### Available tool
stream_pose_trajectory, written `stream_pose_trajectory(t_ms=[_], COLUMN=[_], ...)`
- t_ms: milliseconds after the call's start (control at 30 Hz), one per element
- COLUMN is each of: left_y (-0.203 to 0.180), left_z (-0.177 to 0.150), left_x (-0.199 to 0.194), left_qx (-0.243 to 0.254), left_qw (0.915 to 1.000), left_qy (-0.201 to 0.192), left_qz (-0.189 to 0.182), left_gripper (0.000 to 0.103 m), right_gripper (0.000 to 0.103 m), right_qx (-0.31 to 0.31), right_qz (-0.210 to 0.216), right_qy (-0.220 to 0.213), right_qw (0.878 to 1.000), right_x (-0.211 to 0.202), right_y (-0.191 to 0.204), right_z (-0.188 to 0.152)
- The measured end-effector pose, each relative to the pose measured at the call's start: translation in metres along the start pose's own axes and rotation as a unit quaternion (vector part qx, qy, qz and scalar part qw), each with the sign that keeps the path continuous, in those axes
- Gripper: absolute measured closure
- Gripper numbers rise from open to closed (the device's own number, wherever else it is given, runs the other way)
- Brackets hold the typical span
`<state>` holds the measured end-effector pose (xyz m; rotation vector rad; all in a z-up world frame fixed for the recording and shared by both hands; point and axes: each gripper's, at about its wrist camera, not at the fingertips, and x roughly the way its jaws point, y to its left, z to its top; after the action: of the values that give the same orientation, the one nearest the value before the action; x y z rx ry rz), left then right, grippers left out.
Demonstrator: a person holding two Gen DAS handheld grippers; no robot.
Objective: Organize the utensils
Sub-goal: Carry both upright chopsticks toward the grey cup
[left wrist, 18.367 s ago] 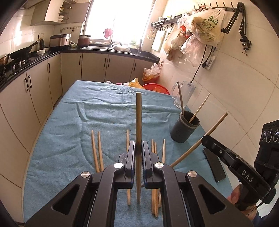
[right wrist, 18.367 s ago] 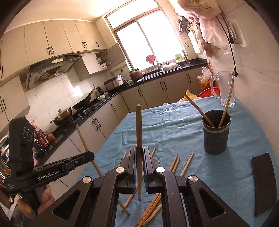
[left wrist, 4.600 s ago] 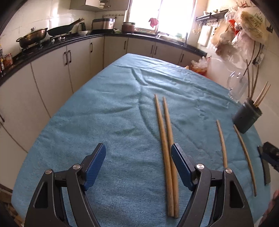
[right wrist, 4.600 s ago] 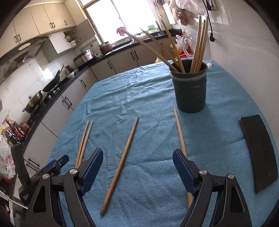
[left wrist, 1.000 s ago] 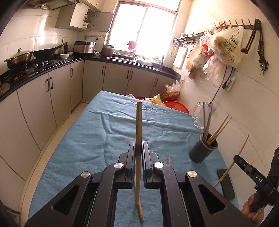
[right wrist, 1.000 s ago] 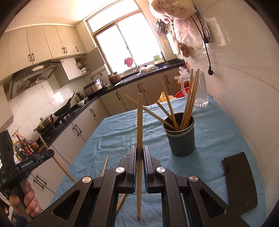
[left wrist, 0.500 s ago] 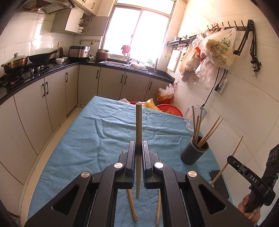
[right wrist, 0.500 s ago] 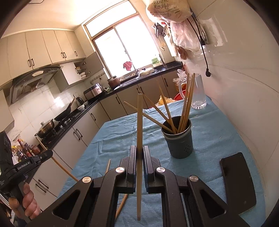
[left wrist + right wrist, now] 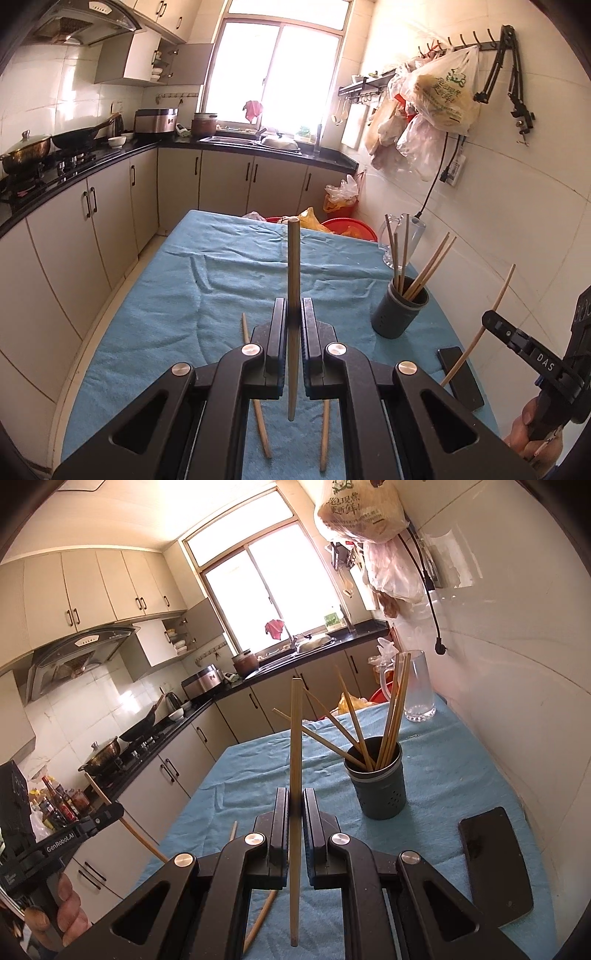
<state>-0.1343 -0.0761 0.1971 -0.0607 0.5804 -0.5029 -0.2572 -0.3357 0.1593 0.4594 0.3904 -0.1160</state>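
Left gripper clamped tight on a wooden chopstick, held upright between the jaws above the blue cloth, both ends poking clear of the pads. Right gripper likewise closed on a second chopstick, also upright, its top level with the sticks already in the holder. Dark perforated holder stood on the cloth near the wall-side edge, ahead and right of the right gripper, bristling with several chopsticks leaning out at different angles. Two loose chopsticks lay flat on the cloth below the left gripper, partly hidden by its frame; only one of them seen under the right gripper. Black phone lay flat on the cloth just beside the holder, close to the wall. Clear glass mug stood farther back along the same edge. In the left wrist view, the right gripper seen at the far right edge, gripped in a hand, its chopstick slanting upward.
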Motion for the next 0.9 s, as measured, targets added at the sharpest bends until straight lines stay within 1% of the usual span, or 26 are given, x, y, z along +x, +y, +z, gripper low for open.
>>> stream_pose_trajectory(t_ms=[500, 900], left_y=[-0.018, -0.027], left_z=[-0.005, -0.007], left_x=[-0.021, -0.020], left_qx=[0.019, 0.027], left_qw=[0.9997, 0.9996], left_qy=[-0.010, -0.007], left_qz=[-0.006, -0.007], left_gripper=[0.097, 0.097], right_gripper=[0.095, 0.095], right_qx=[0.007, 0.015], right_qz=[0.004, 0.003], right_qy=[-0.017, -0.021], right_qw=[1.000, 1.000], right_x=[-0.026, -0.032], right_y=[-0.003, -0.010], right_z=[-0.003, -0.003])
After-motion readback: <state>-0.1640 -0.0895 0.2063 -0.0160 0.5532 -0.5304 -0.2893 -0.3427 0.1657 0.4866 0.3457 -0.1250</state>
